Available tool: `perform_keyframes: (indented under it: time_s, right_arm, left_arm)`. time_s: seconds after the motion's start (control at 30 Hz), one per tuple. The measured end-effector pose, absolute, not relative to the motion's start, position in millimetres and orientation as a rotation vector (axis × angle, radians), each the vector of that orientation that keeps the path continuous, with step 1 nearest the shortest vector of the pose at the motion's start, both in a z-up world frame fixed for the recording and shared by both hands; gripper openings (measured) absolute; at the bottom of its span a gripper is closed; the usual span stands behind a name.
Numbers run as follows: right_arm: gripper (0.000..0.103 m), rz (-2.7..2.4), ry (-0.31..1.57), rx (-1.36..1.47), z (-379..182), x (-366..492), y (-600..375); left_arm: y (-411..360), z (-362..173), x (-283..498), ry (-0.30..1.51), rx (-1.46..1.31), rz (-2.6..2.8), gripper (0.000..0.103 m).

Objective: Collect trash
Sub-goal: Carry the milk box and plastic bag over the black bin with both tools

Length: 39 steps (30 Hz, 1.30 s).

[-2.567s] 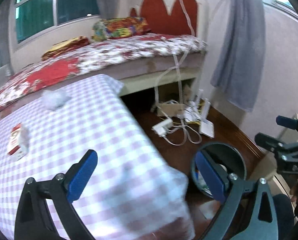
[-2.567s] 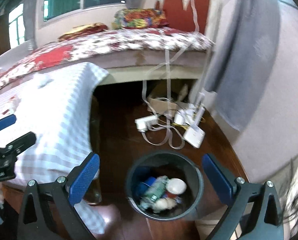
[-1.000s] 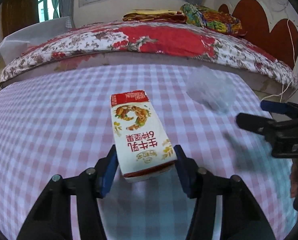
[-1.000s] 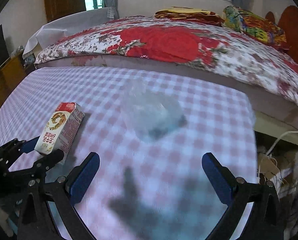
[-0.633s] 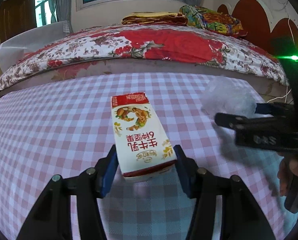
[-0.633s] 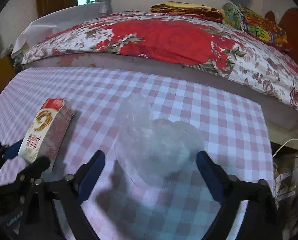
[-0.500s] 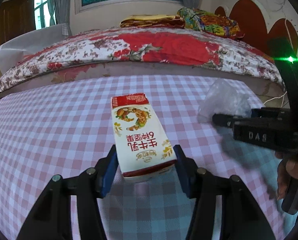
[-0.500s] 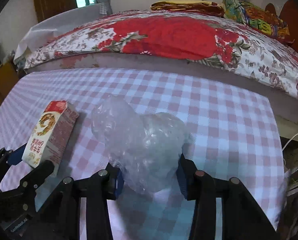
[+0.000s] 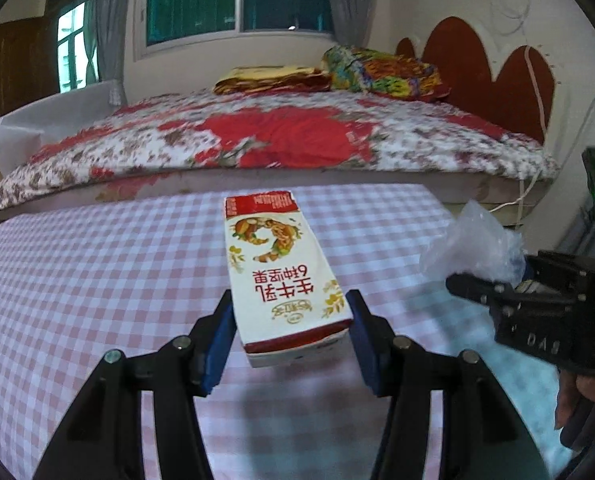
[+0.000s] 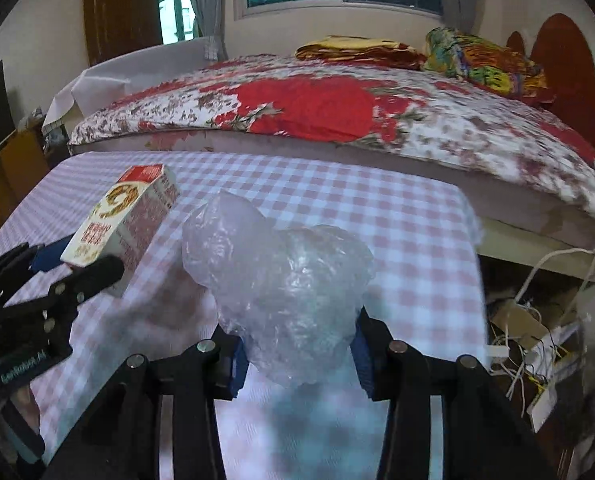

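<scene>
Both pieces of trash are in hand, so we judge the pickup step done and the carry-to-bin step next. Our left gripper point(image 9: 289, 332) is clamped on the milk carton point(image 9: 281, 272), blue pads on its two long sides near the bottom end, print upside down to the camera, far end sticking out ahead over the checkered tablecloth point(image 9: 97, 272). Carton looks lifted clear of the cloth, though we can't be sure from the left wrist view alone. Our right gripper point(image 10: 297, 348) is squeezed on the crumpled clear plastic bag point(image 10: 277, 280); the bag bulges up and forward past the fingers and hides most of the pinch point, so grip depth is hard to tell. The two grippers sit close, side by side, each visible at the edge of the other's view. No bin shows in either view, so the next move calls for finding it first, then swinging both loads off the table, probably toward the right edge. Watch items: the bag is slippery and soft, could slide out if the squeeze relaxes; carton is held near one end, so it may pivot. Bed point(image 10: 337, 112) runs along the far side of the table. Cables and power strips point(image 10: 537, 340) litter the floor past the right edge; keep clear.
</scene>
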State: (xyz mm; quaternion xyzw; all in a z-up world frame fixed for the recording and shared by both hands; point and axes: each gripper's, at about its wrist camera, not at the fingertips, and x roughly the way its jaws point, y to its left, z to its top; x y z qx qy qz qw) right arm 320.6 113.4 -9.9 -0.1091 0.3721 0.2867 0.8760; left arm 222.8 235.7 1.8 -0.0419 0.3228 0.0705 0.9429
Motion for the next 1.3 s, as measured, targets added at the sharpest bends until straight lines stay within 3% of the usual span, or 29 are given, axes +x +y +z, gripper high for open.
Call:
perform_keyframes:
  time_s: [0.6,1.3]
  right_arm:
    - [0.046,0.425,0.695,-0.134,42.6,238.3,-34.7]
    - [0.046,0.170,0.746,-0.048,23.0,188.3,-190.5]
  left_arm:
    - [123.1,40.1,183.8,0.601,0.009,-0.044,0.055]
    - [-9.5,15.7,170.6,0.672,0.103,-0.310,0.055]
